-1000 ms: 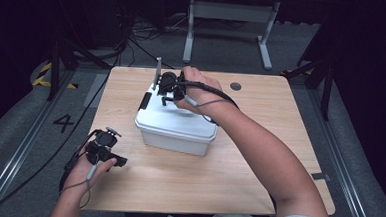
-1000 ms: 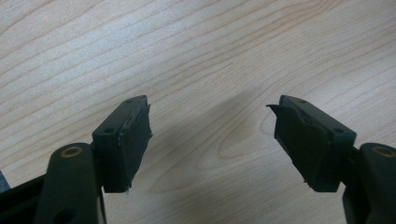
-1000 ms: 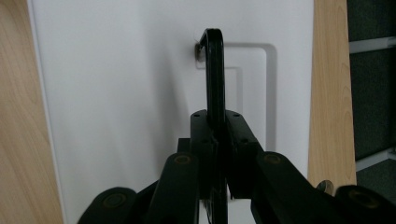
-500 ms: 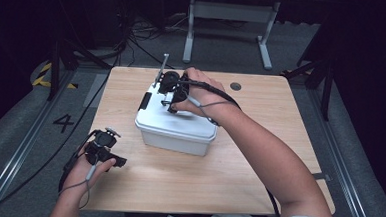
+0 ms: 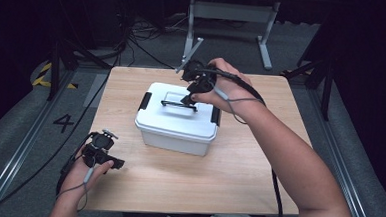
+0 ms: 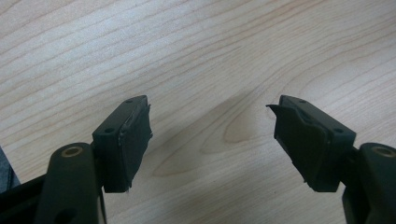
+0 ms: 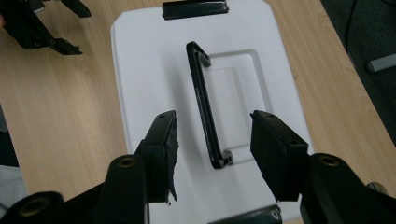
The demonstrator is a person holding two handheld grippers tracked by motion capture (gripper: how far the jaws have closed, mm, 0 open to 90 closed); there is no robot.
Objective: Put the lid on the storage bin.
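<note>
The white box point(image 5: 178, 120) sits at the centre of the frame on the surface point(image 5: 258, 167), its black handle point(image 7: 205, 107) raised. The right tool point(image 7: 212, 137) hangs just above the lid, jaws apart, straddling the handle's near end without touching it. The left tool point(image 6: 210, 140), jaws apart and empty, rests at lower left, well apart from the box.

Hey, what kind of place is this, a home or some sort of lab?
Probably a lab or recording studio: a lone wooden table on grey floor, loose cables behind it, and a number four marked on the floor.
</note>
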